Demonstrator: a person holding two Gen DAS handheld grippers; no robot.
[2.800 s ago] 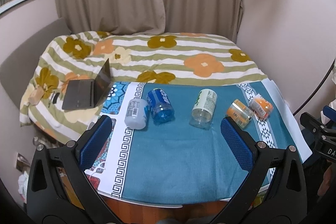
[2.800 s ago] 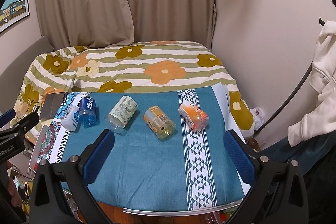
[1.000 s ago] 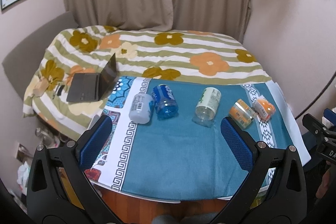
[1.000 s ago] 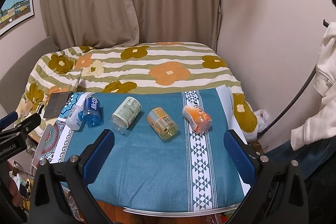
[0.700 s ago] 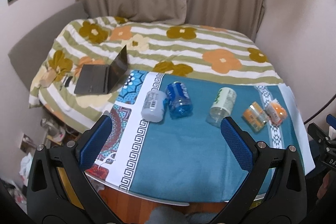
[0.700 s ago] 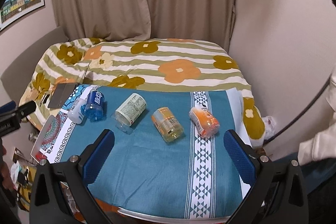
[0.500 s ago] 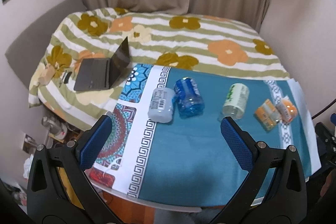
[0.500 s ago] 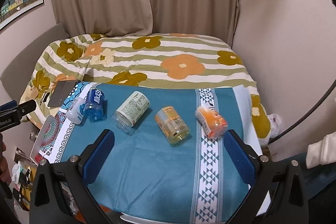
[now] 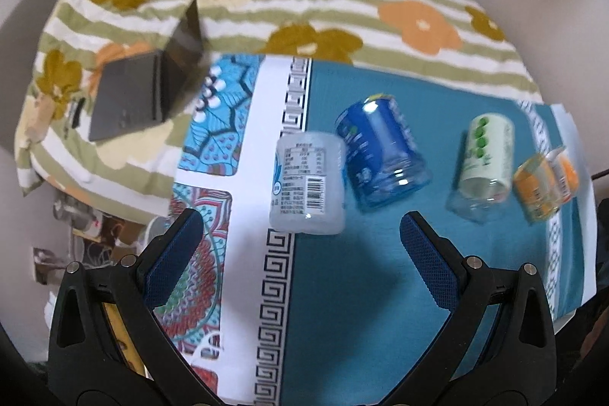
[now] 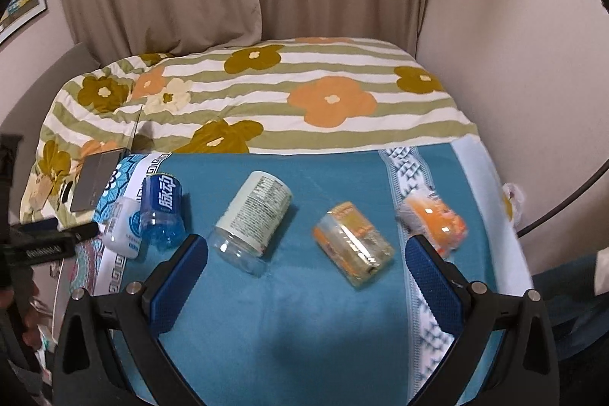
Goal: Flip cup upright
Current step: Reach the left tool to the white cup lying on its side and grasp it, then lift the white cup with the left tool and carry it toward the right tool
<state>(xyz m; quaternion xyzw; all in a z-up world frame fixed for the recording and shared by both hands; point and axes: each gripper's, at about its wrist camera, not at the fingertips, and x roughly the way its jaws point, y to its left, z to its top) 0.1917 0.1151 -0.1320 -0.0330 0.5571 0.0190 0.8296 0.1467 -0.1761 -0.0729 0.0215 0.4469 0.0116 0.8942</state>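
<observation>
**Five cups on their sides; both grippers empty**

Noted on the surface, under a teal cloth with white patterned borders: a row of five clear plastic cups cut from labelled bottles, all lying on their sides, none upright.

- Clear frosted cup with white barcode label: nearest the left edge, on the white border, touching the next cup.
- Clear blue cup with blue label: just right of it, open mouth toward the near edge.
- Clear cup with pale green and white label: mid-row, apart from both neighbours, mouth toward the near edge.
- Clear cup with orange and yellow label: right of centre, lying aslant.
- Clear cup with bright orange label: nearest the right edge, on the white triangle-patterned stripe.

Left gripper: jaws wide apart, holding nothing, above the near left part of the surface, frosted cup just beyond the tips.

Right gripper: jaws wide apart, holding nothing, above the near edge, facing the orange-and-yellow cup.

Beyond the far edge: bed with striped floral cover, with a half-open dark grey laptop on it by the far left corner.
</observation>
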